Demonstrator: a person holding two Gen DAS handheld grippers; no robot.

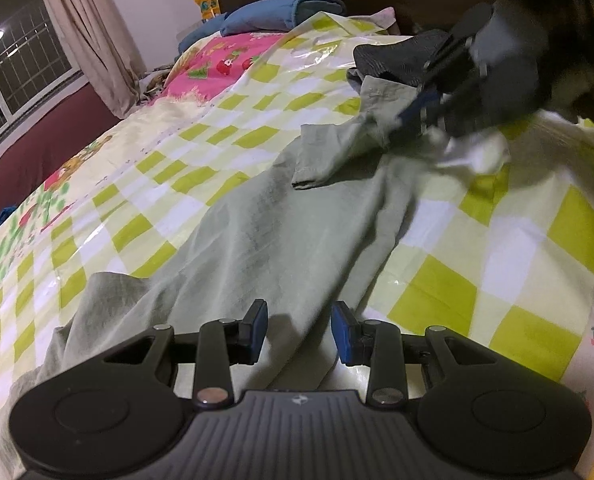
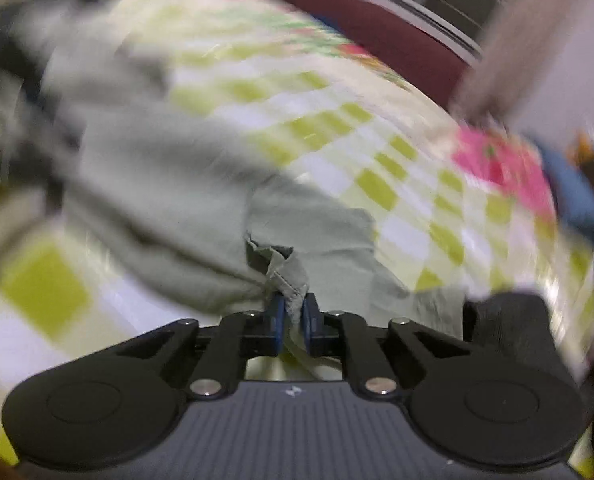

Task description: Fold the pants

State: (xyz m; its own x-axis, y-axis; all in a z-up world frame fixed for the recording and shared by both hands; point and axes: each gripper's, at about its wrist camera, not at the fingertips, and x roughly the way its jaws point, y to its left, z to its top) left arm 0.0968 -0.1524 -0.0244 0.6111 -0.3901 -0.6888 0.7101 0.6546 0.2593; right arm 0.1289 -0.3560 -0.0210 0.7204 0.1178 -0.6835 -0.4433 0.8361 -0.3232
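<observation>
On the bed [image 1: 145, 216], left wrist view: pants [image 1: 265, 236] spread loosely across checkered cover, pale green, one leg running toward camera. Left claw [image 1: 299, 326] spread, hovering just over the near fabric, gripping nothing. Right claw [image 1: 413, 118] seen far side, blurred, pressed onto cloth near the dark clothes pile [image 1: 397, 56].

Right wrist view: heavily motion-blurred. Right claw [image 2: 293, 314] pinched shut on a hemmed edge of the pants [image 2: 169, 184], fabric bunched between pads.

Judged step: first fold under way, one end lifted. Next move probably needed left claw closed on near edge, then both ends carried together evenly; single-layer grip risked otherwise.
</observation>
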